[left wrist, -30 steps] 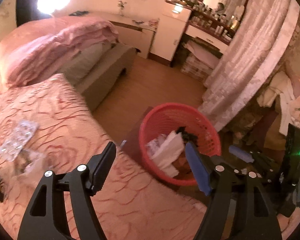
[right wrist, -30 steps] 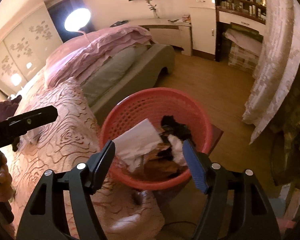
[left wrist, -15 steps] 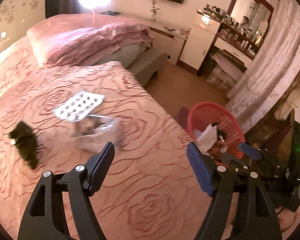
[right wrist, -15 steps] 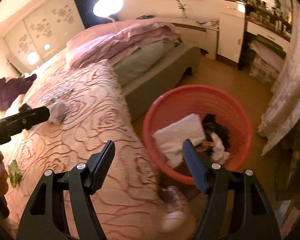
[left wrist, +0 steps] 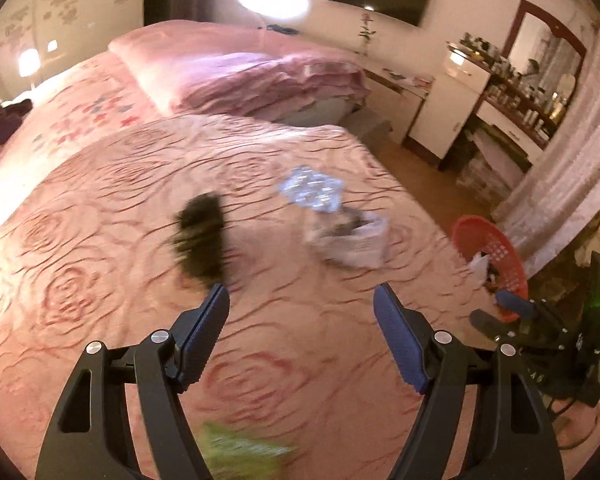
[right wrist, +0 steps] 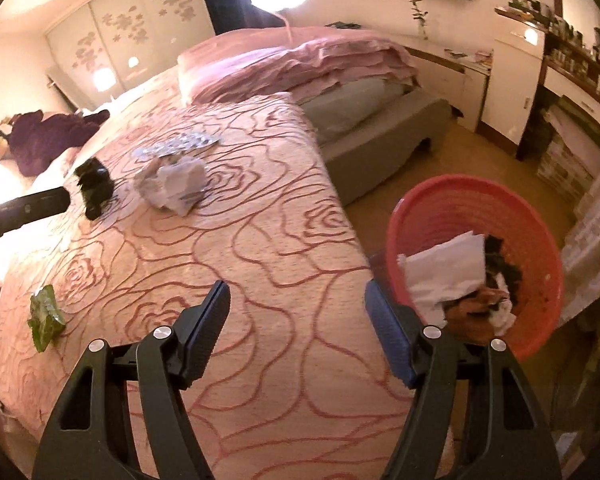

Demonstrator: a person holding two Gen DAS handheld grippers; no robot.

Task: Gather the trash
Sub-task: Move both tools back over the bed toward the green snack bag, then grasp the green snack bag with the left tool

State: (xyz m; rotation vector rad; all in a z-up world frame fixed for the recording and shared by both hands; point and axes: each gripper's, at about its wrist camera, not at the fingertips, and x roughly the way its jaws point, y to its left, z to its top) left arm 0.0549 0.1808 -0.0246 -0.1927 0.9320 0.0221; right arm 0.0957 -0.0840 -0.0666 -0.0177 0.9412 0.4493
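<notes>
Two grippers hang over the bed, each with its fingers apart and nothing between them: the left gripper (left wrist: 301,306) points at the rose-patterned bedspread (left wrist: 112,280), and the right gripper (right wrist: 297,302) hovers near the bed's edge with the red basket (right wrist: 540,240) at its 3 o'clock. From the left gripper, the dark crumpled scrap (left wrist: 202,236) lies just beyond the left finger at 11 o'clock, a crumpled clear plastic bag (left wrist: 350,238) at 1 o'clock, and a blister sheet (left wrist: 312,189) just past that bag at 12 o'clock; a green wrapper (left wrist: 240,450) sits close below, between the finger arms. All four look light and soft, likely to crush or slip rather than resist, so a pinch across a bunched fold should hold better than one on a flat edge; the blister sheet seems stiffer and lies flat, so taking it by a raised corner looks wisest. Nothing blocks the way across the bed. The basket already holds white paper (right wrist: 444,272) and dark scraps, with room left. Folded pink quilts (right wrist: 300,64) lie far off at 12 o'clock, well clear.
</notes>
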